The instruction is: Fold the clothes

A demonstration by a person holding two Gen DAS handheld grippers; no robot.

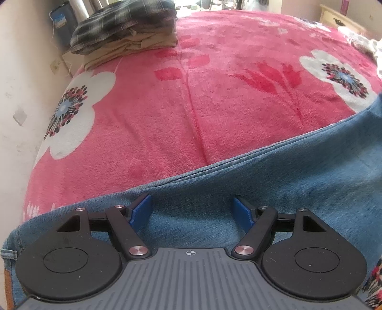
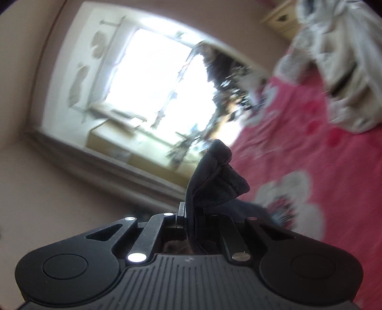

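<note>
Your left hand-held gripper (image 1: 192,209) hangs over blue denim jeans (image 1: 274,190) with its jaws standing wide; the blue pads (image 1: 140,211) sit apart above the cloth and clamp nothing. The jeans lie across the near part of the bed, spread on a pink fleece blanket (image 1: 167,114) printed with white flowers and red tulips. Their seamed edge runs up toward the right of the left wrist view, and a belt loop and a brown patch show at the lower left corner.

Your right hand-held gripper (image 2: 188,214) has its jaws pinched narrow on a fold of dark fabric (image 2: 214,176), which bunches up above the fingertips. That view is blurred and tilted, so you cannot tell whether this fabric is part of the jeans.

Around you: a stack of folded clothes (image 1: 124,31), a plaid garment on top of beige ones, rests at the far left corner of the bed, close to the wall (image 1: 23,83). A heap of pale grey clothing (image 2: 339,59) lies on the blanket at the upper right of the right wrist view, well apart from the dark fabric. A bright window (image 2: 152,85) fills the wall beyond, and a cream cabinet (image 1: 341,19) stands past the far right of the bed. Nothing lies on the blanket between the jeans and the folded stack.
</note>
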